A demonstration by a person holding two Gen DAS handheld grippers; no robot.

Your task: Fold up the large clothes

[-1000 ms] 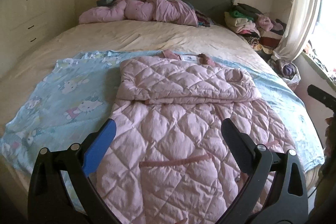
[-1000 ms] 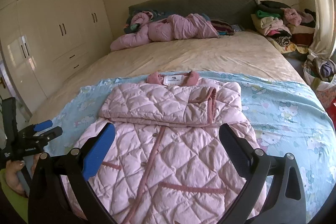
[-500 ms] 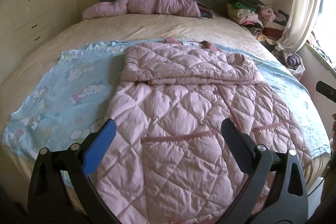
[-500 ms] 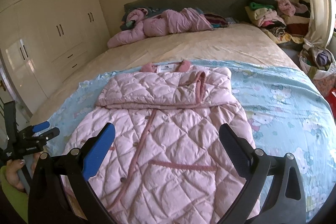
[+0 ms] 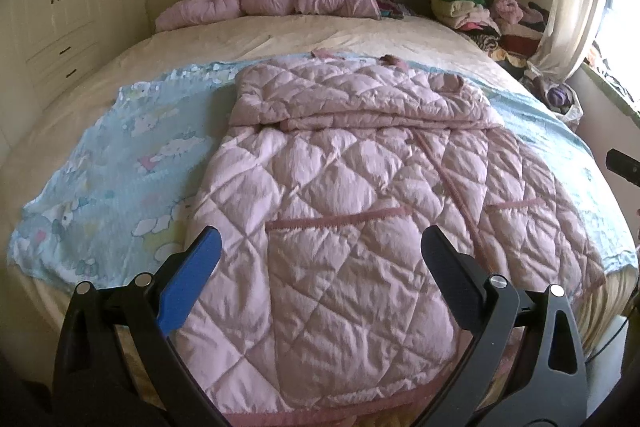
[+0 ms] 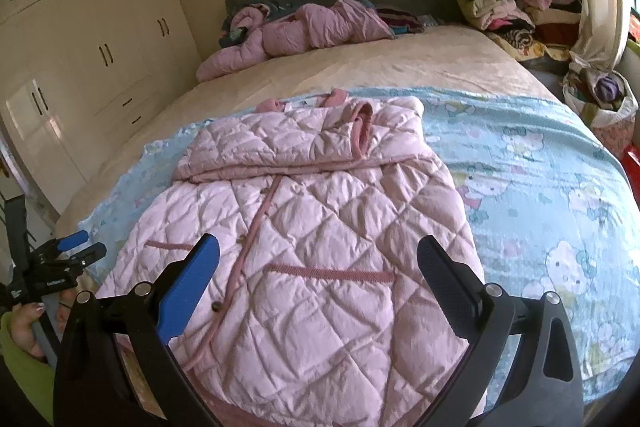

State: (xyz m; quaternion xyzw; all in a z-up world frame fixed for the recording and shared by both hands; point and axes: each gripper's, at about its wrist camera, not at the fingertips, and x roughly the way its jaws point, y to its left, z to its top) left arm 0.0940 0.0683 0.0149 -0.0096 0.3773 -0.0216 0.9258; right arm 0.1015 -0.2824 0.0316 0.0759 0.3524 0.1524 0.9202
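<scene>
Pink quilted coat flat on bed — both tools above hem, jaws apart, empty.

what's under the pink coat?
The pink coat lies on a blue cartoon blanket, itself on the cream bedsheet. The coat hides what is directly beneath it; its sleeves are folded across the chest.

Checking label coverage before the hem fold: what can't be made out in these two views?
- Pink quilted coat hem: cut off by the frame's bottom edge and gripper bodies, both views.
- Coat sleeves: folded across the chest, ends partly hidden.
- Neck label text: too small, right wrist view.
- Right gripper: mostly cut off, left wrist view.
</scene>
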